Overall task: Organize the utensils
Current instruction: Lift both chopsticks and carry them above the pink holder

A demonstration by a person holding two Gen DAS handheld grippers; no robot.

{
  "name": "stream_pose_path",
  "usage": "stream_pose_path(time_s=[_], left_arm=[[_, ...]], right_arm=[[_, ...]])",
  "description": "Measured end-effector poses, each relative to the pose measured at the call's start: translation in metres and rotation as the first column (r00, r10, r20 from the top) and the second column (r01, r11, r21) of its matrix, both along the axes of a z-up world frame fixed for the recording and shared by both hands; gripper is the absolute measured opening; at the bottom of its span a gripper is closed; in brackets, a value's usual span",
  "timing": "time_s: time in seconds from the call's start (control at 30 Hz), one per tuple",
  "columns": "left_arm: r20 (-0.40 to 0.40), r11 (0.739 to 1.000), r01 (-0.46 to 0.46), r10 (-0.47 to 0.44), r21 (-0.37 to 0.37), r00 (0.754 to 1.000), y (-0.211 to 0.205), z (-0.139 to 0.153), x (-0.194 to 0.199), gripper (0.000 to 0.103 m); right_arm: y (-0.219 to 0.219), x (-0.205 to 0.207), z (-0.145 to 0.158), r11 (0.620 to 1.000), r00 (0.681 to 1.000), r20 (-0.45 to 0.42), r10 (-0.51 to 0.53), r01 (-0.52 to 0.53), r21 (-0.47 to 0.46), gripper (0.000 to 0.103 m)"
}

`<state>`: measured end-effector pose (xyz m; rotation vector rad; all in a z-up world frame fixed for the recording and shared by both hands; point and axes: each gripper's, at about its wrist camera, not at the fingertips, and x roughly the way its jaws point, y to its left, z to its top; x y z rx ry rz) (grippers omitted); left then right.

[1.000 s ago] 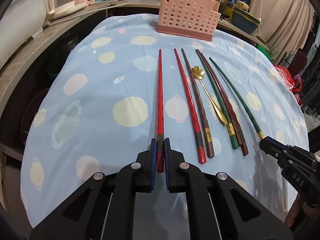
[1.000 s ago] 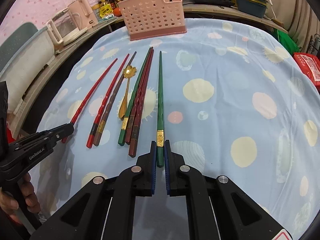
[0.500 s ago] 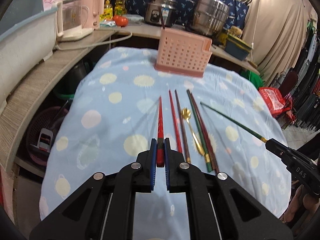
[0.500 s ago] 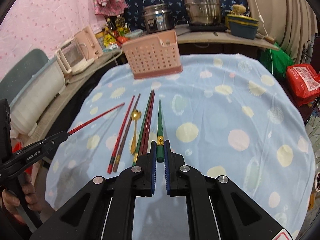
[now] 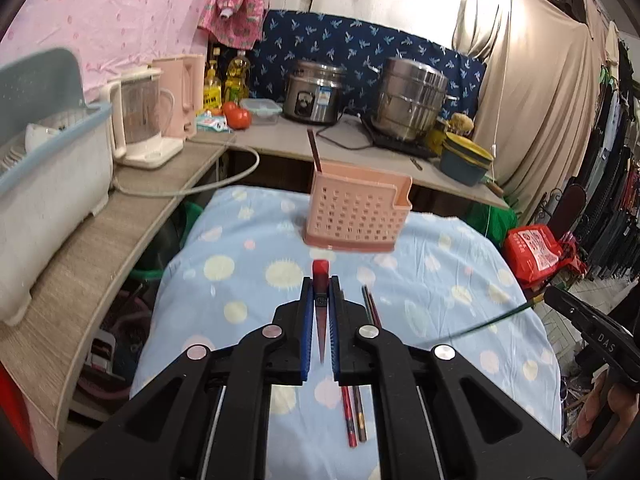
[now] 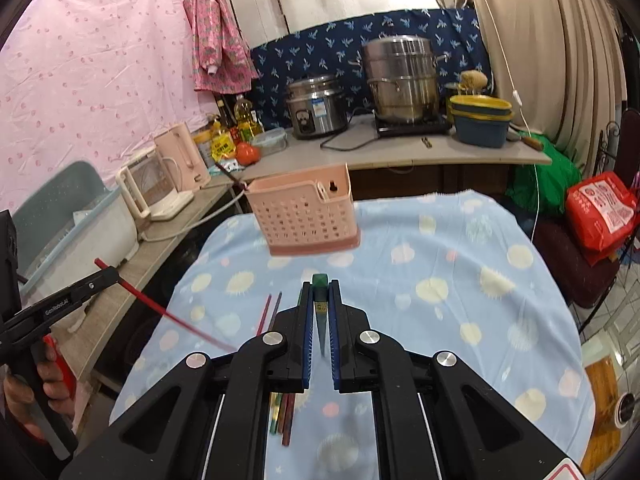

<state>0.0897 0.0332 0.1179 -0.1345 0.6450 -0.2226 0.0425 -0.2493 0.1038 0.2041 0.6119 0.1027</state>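
My left gripper (image 5: 320, 285) is shut on the thick end of a red chopstick (image 5: 320, 269), held in the air above the blue spotted tablecloth (image 5: 248, 280). The right gripper (image 6: 320, 286) is shut the same way on a green chopstick (image 6: 320, 280). Each chopstick slants down and away from its gripper, as the other wrist view shows: the red chopstick (image 6: 160, 309) and the green chopstick (image 5: 492, 322). The pink perforated utensil basket (image 5: 356, 212) stands ahead at the table's far edge with one dark chopstick (image 5: 315, 152) upright in it. Several chopsticks (image 5: 354, 412) still lie on the cloth below the fingers.
A grey counter (image 5: 100, 248) wraps the left and far sides, carrying a dish rack (image 5: 48, 168), a kettle (image 5: 140, 120), oil bottles, a rice cooker (image 5: 314, 92) and a steel pot (image 5: 412, 100). A red bag (image 6: 600, 208) sits on a chair at the right.
Both grippers have risen well above the table, each lifting its chopstick off the cloth. The views have tilted up from the tabletop toward the basket and counter.
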Motion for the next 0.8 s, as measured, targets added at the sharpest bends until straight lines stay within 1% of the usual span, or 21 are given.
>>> stream_pose_path(time_s=[0.13,0.4,0.5,0.63,0.8], left_arm=[[0.052,1.000,0.003,-0.003,0.007,0.999,-0.002,0.022,0.010,0.007],[0.128,1.000,0.010,-0.012,0.016,0.992,-0.009,0.057,0.040,0.007],[0.158,1.000,0.010,-0.012,0.011,0.987,-0.013,0.073,0.059,0.007],[0.203,1.000,0.012,-0.013,0.009,0.979,-0.020,0.097,0.087,0.007],[0.272,1.000,0.008,-0.011,0.013,0.962,-0.035,0.129,0.125,0.007]], right_arm=[[0.000,0.013,0.017,1.000,0.999,0.037,0.009,-0.009,0.000,0.007],[0.001,0.044,0.047,0.999,0.995,0.090,0.044,-0.045,0.010,0.007],[-0.001,0.065,0.062,0.999,0.992,0.116,0.041,-0.041,-0.004,0.007],[-0.006,0.098,0.082,0.999,0.989,0.145,0.041,-0.043,0.015,0.007],[-0.001,0.144,0.110,0.999,0.981,0.189,0.035,-0.036,0.005,0.007]])
